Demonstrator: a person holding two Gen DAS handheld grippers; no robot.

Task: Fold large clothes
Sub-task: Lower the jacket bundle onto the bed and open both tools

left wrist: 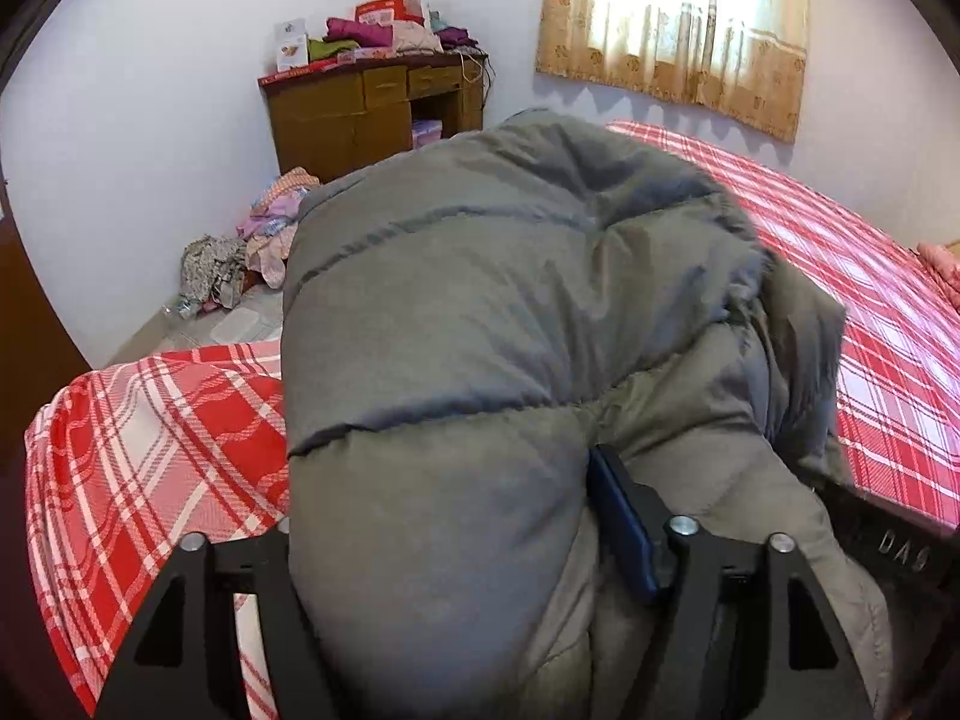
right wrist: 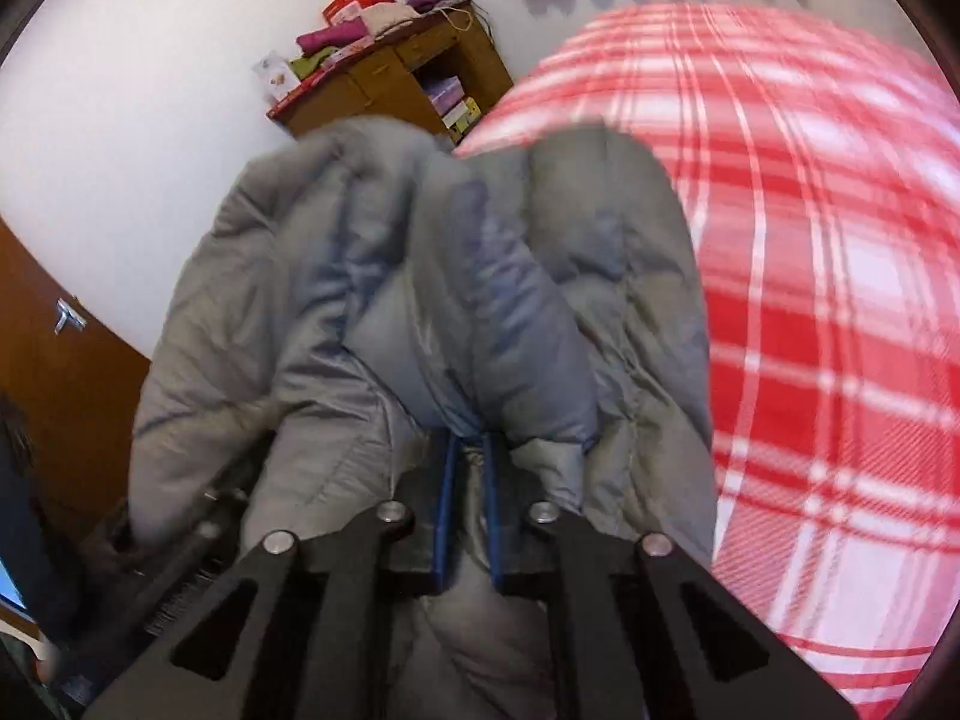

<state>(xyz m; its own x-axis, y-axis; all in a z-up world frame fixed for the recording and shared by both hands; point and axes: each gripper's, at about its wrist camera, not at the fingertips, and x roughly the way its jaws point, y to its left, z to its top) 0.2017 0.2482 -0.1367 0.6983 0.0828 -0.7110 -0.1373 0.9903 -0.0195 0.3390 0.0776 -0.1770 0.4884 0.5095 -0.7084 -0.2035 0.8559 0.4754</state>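
Puffy grey down jacket (left wrist: pixel 480 312) fills our view, bunched on plaid bed (left wrist: pixel 150 420). Soft, light, slick, springs back; we'd take seams or hem.

Right gripper (right wrist: pixel 468 468) fingers pinch thin fold. Left gripper (left wrist: pixel 456 534) fingers spread around fat roll, pressing or not, cannot tell; near-side finger hidden, sleeves too.

I count one grey jacket (left wrist: pixel 480 312), one plaid bed (left wrist: pixel 870 312), one desk (left wrist: pixel 360 114) at 11 o'clock, one curtain (left wrist: pixel 678 18) at 1, one clothes heap (left wrist: pixel 252 246) at 10.
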